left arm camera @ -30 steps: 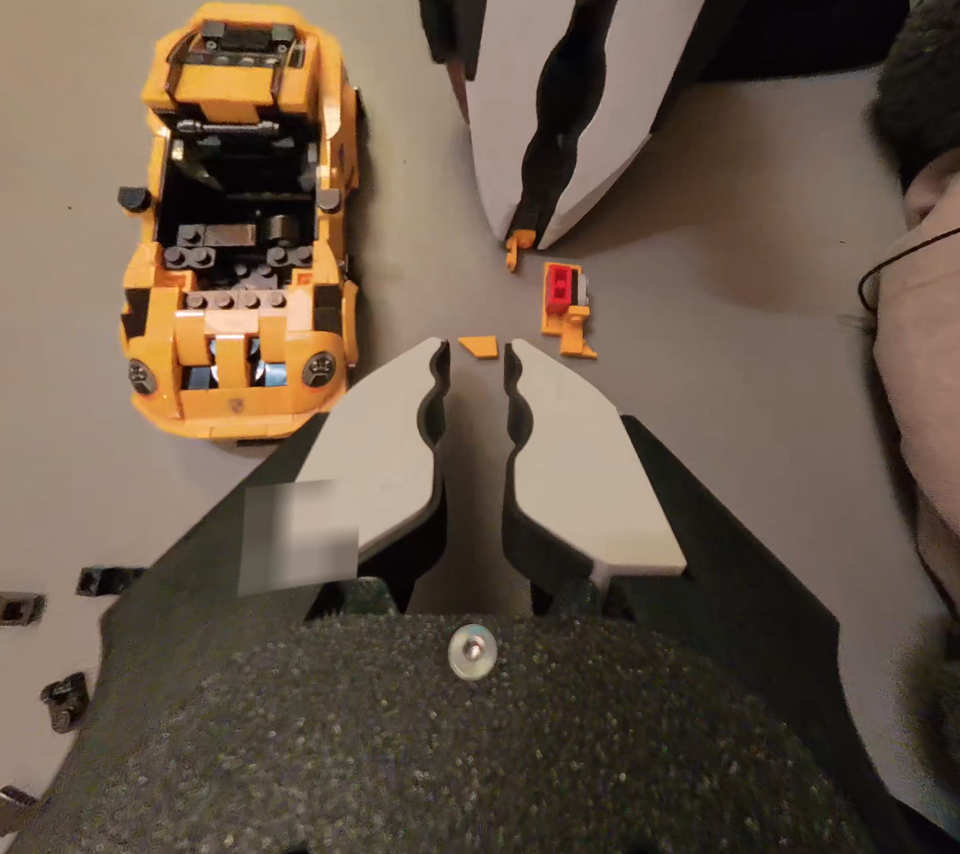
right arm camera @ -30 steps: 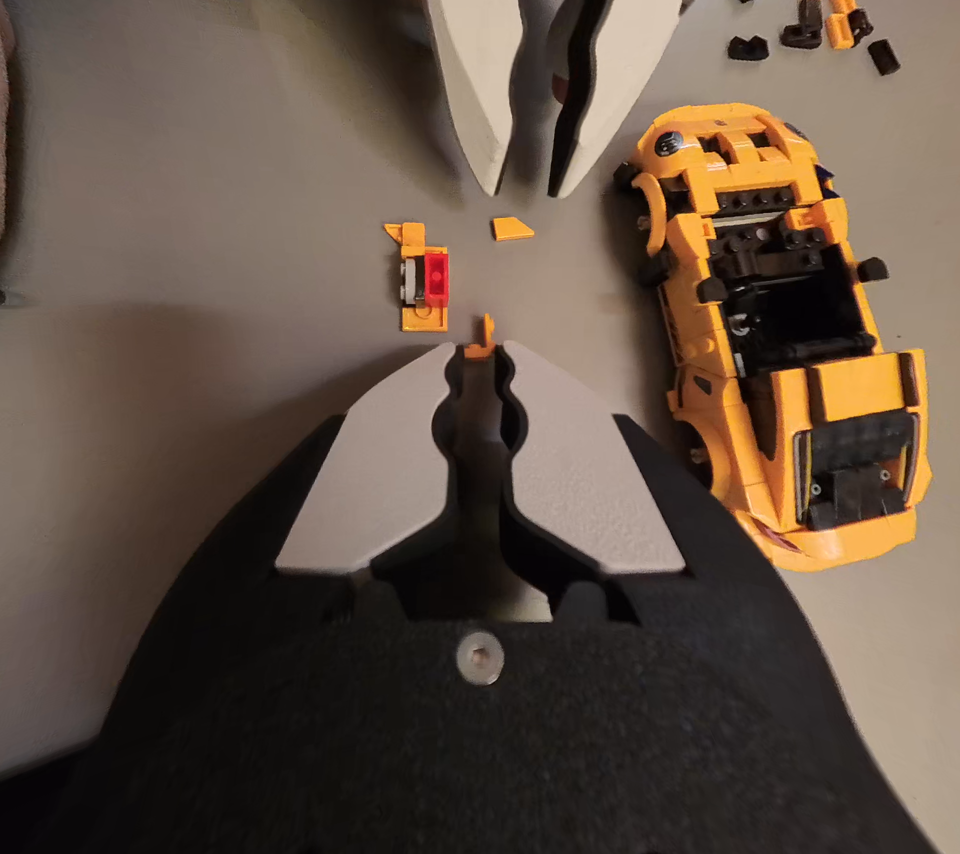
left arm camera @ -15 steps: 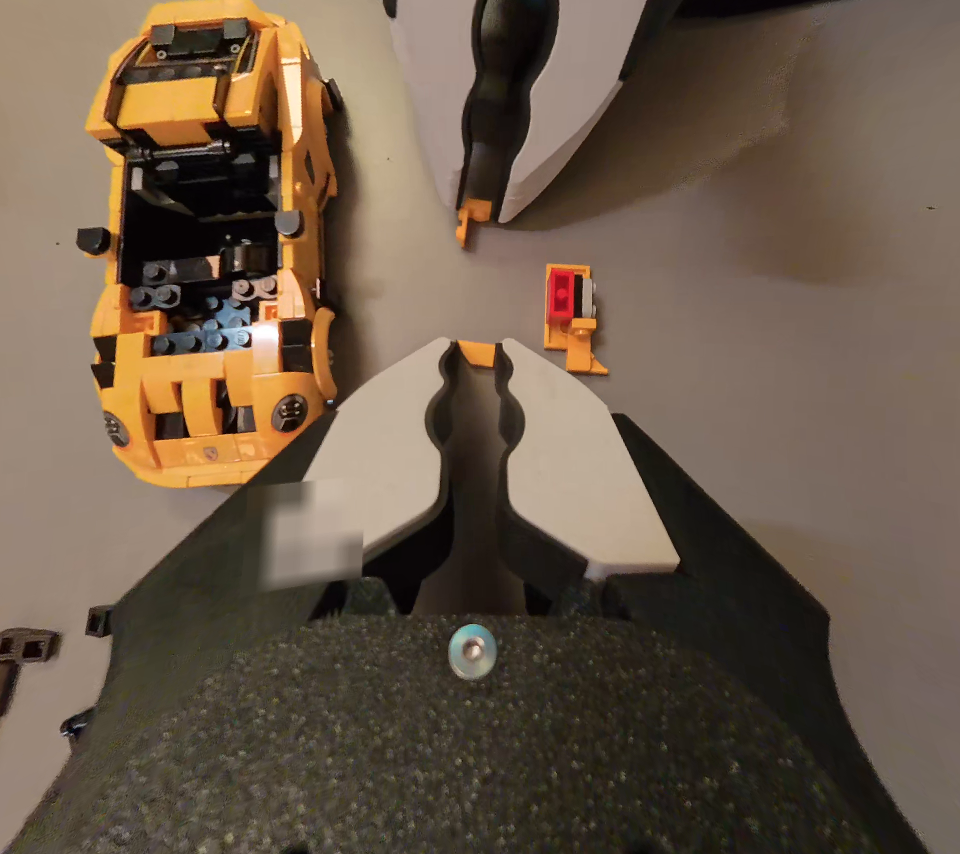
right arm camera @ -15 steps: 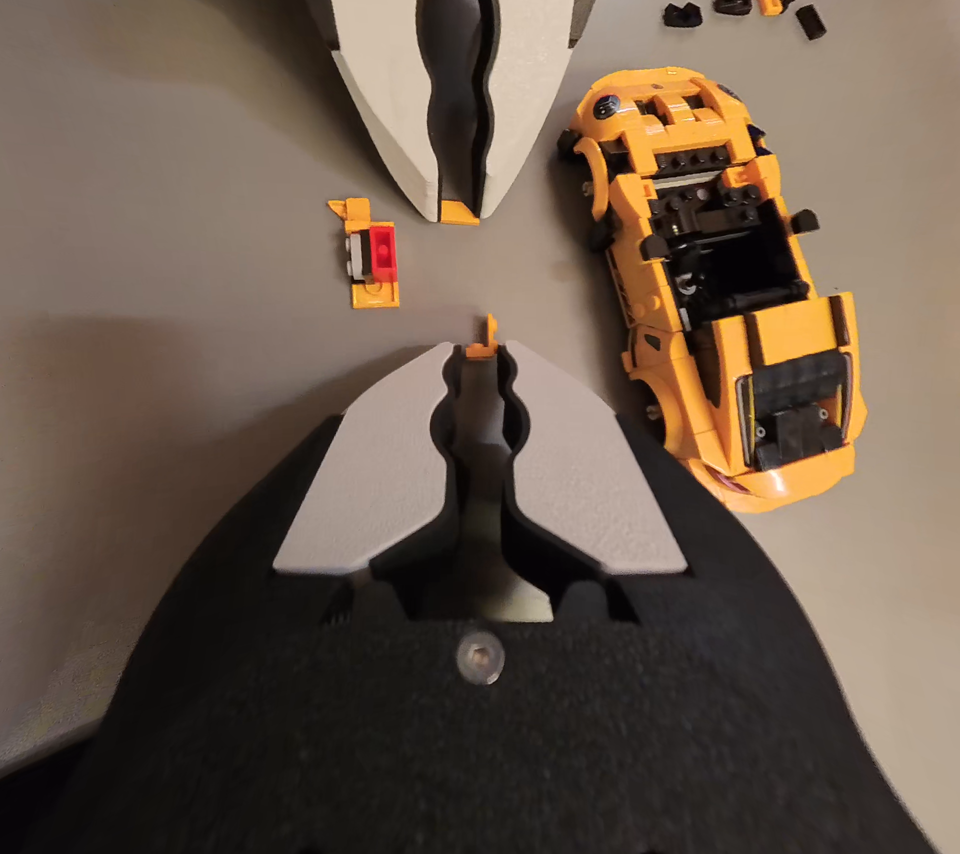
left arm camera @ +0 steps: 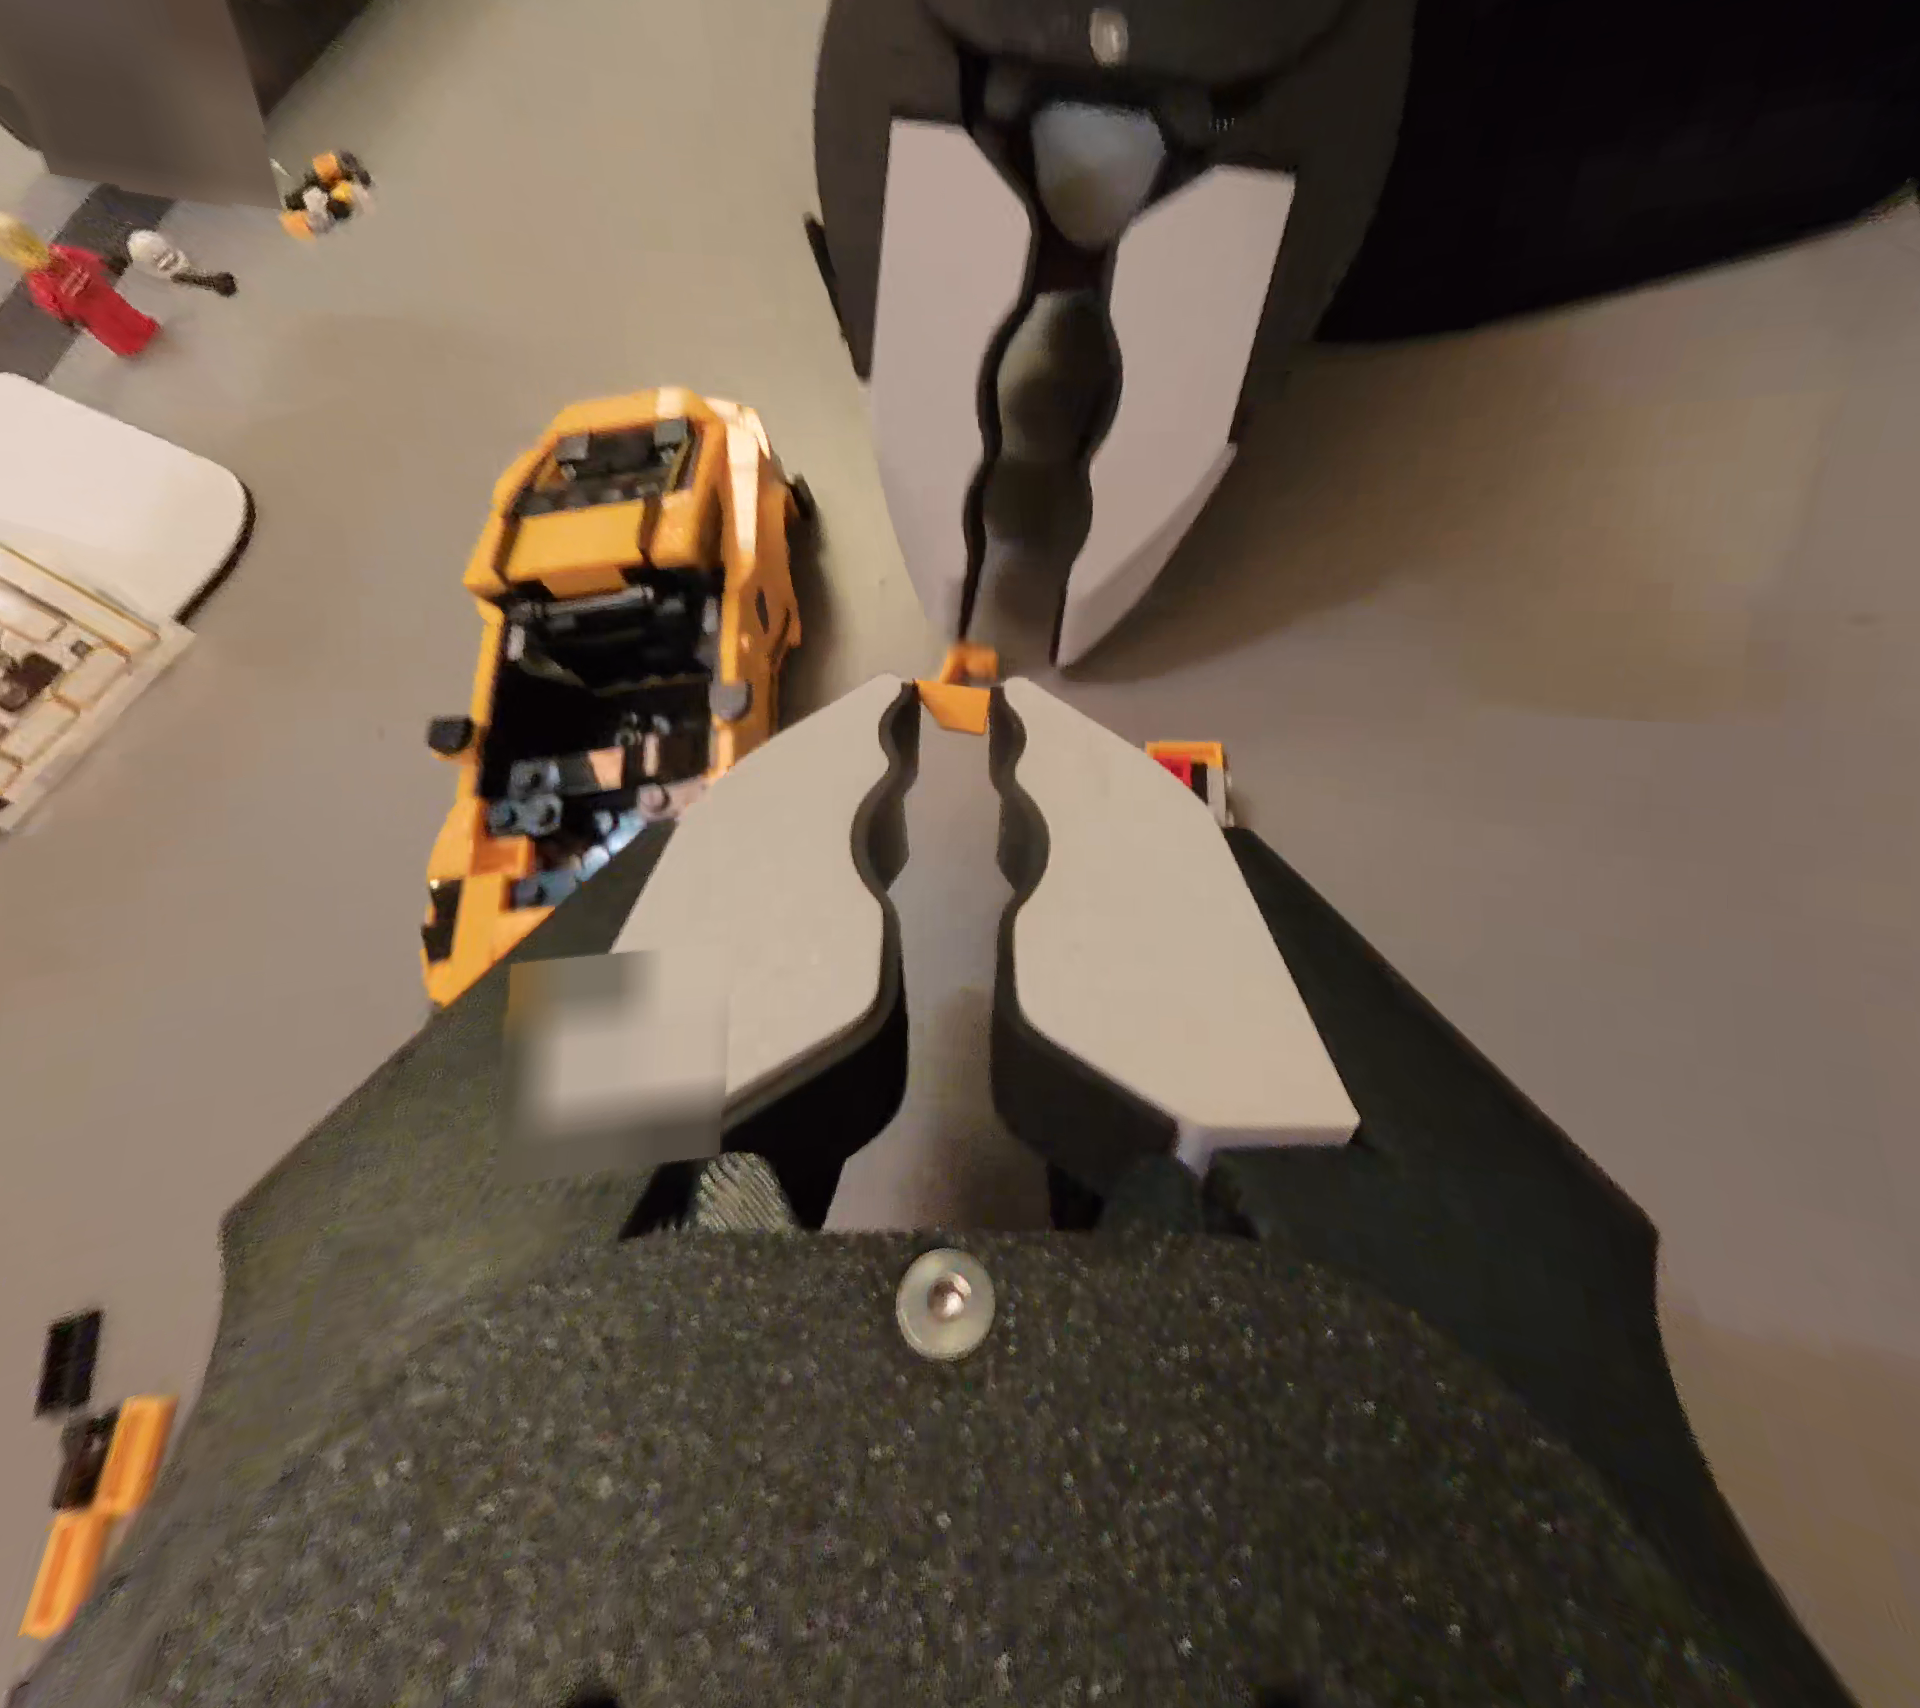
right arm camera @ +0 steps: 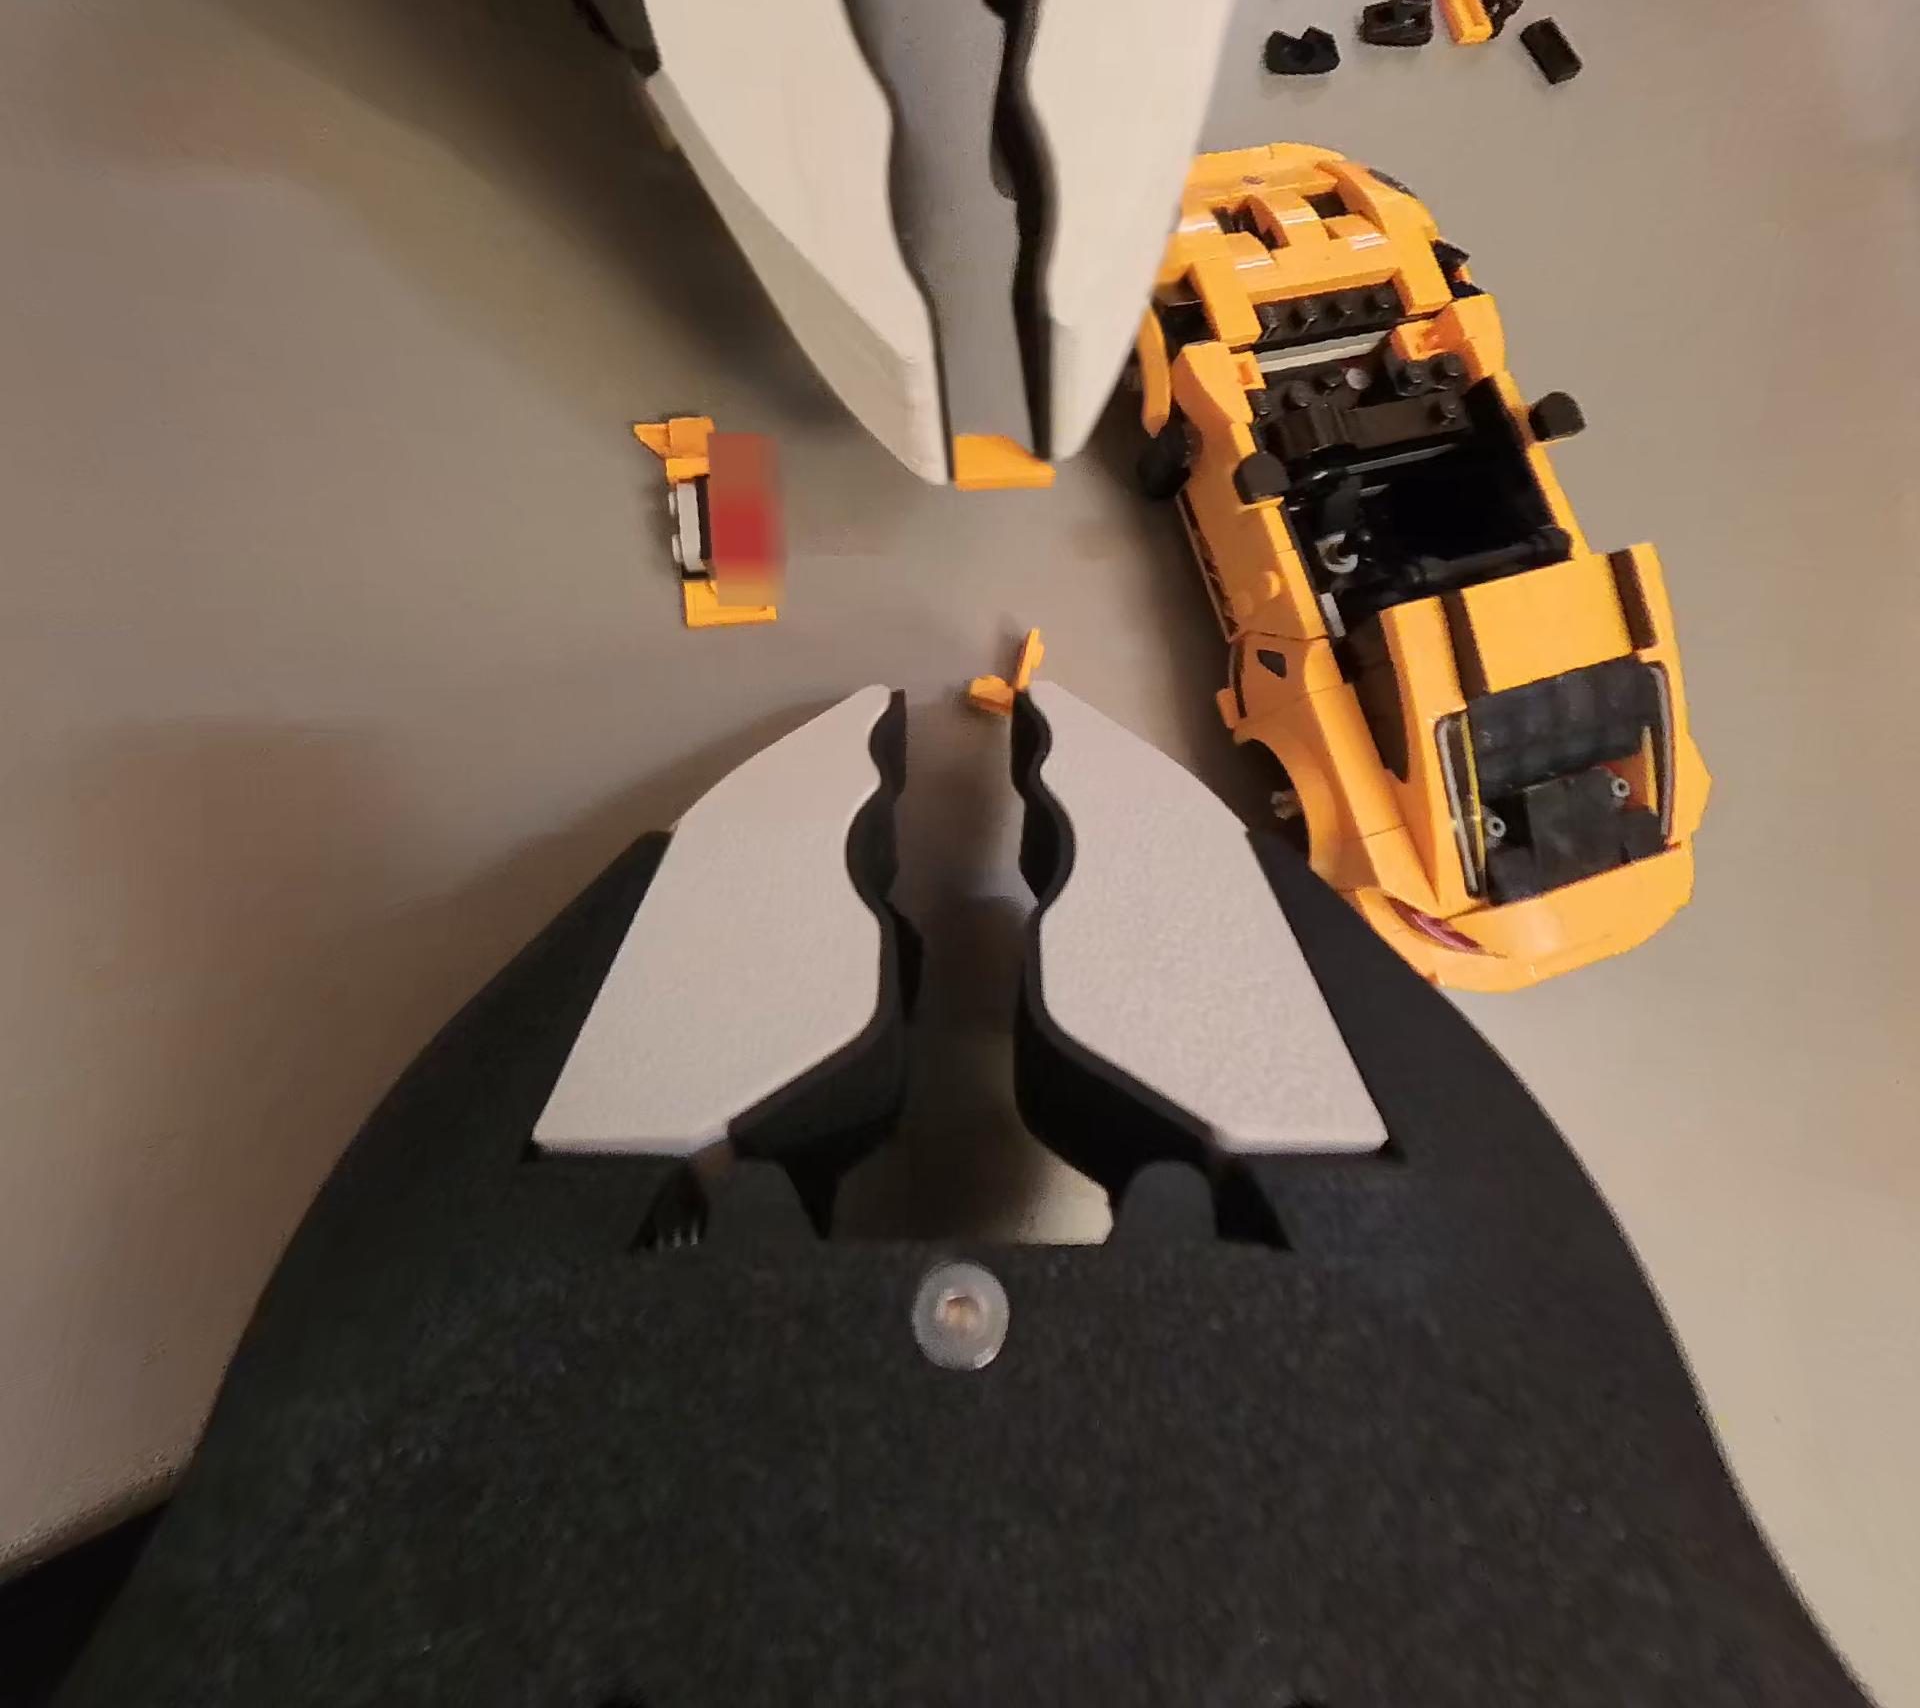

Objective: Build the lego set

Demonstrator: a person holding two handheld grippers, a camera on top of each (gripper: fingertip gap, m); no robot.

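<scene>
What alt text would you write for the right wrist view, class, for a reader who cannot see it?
The right gripper stands open with a small orange piece at its right fingertip, facing the left gripper, which is shut on an orange wedge tile. A roofless orange lego car sits on the grey table, right.

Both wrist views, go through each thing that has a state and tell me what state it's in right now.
Left gripper: shut on the flat orange piece.
Right gripper: jaws parted, small orange bracket loose at one fingertip.
Orange car: upright on the table, roof missing, cabin exposed.
Red and orange block: lying on the table, untouched.
</scene>
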